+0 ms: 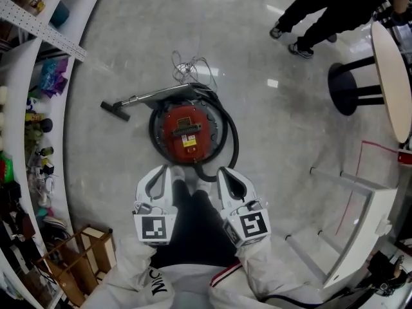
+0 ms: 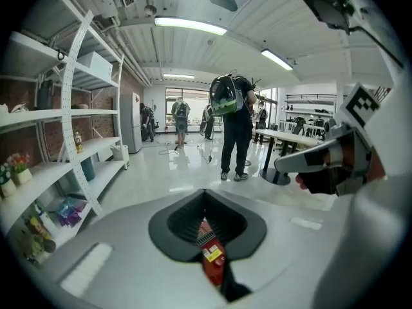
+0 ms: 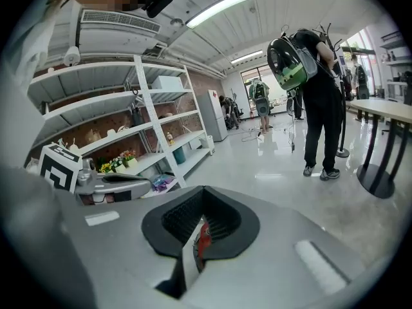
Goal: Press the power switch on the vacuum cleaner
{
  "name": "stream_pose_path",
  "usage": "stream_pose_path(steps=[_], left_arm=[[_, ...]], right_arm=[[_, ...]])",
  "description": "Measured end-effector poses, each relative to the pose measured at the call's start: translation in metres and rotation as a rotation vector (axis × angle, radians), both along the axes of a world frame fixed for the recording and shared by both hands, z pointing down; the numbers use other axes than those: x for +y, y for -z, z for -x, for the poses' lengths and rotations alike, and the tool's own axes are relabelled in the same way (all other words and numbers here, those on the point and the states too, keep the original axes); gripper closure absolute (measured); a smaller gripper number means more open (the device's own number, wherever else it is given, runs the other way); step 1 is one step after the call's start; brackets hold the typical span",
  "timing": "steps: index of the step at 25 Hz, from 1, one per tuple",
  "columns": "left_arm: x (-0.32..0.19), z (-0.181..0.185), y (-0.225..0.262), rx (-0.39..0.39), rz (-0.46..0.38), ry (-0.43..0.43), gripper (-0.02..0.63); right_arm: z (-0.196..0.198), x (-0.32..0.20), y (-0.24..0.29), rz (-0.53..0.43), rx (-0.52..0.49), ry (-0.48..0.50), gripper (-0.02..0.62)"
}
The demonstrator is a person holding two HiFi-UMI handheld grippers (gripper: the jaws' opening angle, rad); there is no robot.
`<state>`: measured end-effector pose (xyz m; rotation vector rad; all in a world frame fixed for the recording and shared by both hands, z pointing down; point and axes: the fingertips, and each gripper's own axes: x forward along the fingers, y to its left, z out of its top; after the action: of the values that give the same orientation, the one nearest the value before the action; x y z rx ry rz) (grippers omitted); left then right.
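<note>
The red vacuum cleaner [image 1: 187,132] stands on the floor just ahead of the left hand-held gripper [image 1: 159,177] and right hand-held gripper [image 1: 230,177], both empty with jaws together, and it seems heavy and rigid enough for 1 firm push on top.

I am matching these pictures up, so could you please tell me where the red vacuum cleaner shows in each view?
Head view: the vacuum cleaner lies on the floor at centre.
Left gripper view: the vacuum cleaner is a red strip low at centre, inside the dark gap.
Right gripper view: the vacuum cleaner is a thin red sliver low at centre.
Shared landmark: the white shelving, at the left in every view.
</note>
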<state>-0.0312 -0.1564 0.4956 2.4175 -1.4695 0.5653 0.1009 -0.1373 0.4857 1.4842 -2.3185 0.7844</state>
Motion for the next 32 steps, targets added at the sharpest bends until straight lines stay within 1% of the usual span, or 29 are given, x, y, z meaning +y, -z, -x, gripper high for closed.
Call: stream_pose_path(steps=[5,9,16,19,23,26,29,32], left_arm=[[-0.006,0.007,-0.03,0.008,0.033,0.017,0.606],[-0.007,0.011,-0.049,-0.003,0.052,-0.003,0.606],[-0.01,0.012,-0.082,0.007,0.088,-0.004,0.606],[-0.011,0.011,-0.093,0.004,0.099,-0.015,0.606],[-0.011,0.006,-0.108,0.016,0.11,-0.027,0.606],[-0.011,0.004,-0.118,0.036,0.141,-0.016,0.606],[-0.01,-0.001,-0.128,0.041,0.158,-0.02,0.606],[-0.006,-0.006,-0.142,0.042,0.2,-0.023,0.606]], right_arm=[[0.006,-0.013,-0.025,-0.003,0.001,-0.003,0.595],[0.013,-0.019,-0.043,0.009,0.013,0.002,0.595],[0.023,-0.023,-0.075,0.04,0.023,0.02,0.595],[0.025,-0.022,-0.09,0.056,0.03,0.035,0.595],[0.028,-0.028,-0.1,0.068,0.029,0.022,0.595],[0.027,-0.029,-0.11,0.079,0.031,0.021,0.597],[0.023,-0.028,-0.122,0.09,0.031,0.005,0.596],[0.021,-0.027,-0.13,0.103,0.028,0.002,0.595]])
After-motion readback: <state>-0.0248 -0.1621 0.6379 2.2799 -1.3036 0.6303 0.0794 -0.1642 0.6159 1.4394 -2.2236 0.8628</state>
